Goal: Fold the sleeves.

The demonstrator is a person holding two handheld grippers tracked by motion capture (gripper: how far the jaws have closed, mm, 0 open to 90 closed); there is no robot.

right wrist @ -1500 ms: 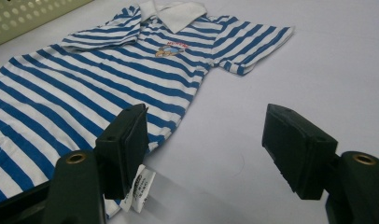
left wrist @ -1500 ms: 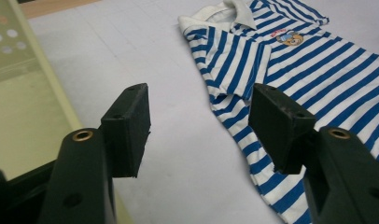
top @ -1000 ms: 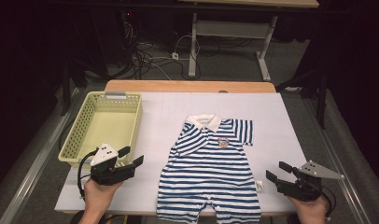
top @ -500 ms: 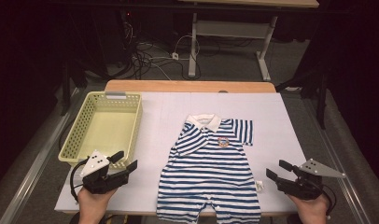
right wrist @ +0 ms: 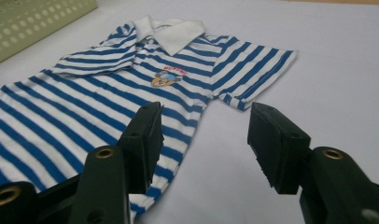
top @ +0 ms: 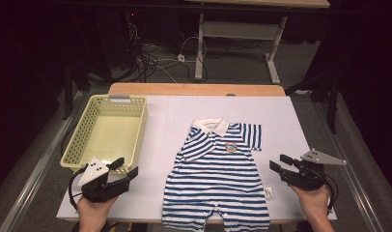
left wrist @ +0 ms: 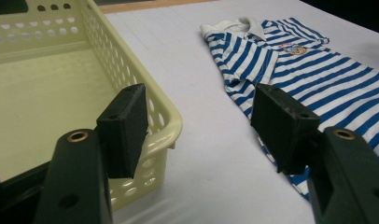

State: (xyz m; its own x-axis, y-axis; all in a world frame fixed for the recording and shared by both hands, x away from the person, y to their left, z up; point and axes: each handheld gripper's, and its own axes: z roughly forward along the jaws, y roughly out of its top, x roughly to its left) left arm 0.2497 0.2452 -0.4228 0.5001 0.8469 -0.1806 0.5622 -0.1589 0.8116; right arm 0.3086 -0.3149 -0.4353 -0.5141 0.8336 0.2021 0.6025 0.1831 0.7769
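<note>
The striped romper lies flat mid-table, same spot as a second ago, right of the yellow basket. The right gripper sits just off its right edge, jaws just been closing but apart, nothing between. The left gripper has slid back toward the basket's near corner, jaws wide, empty.

I find the romper flat on the bench, collar toward the far edge. The basket stands well left of the romper. My left hand-held gripper sits at the romper's near left, my right hand-held gripper just right of it.
</note>
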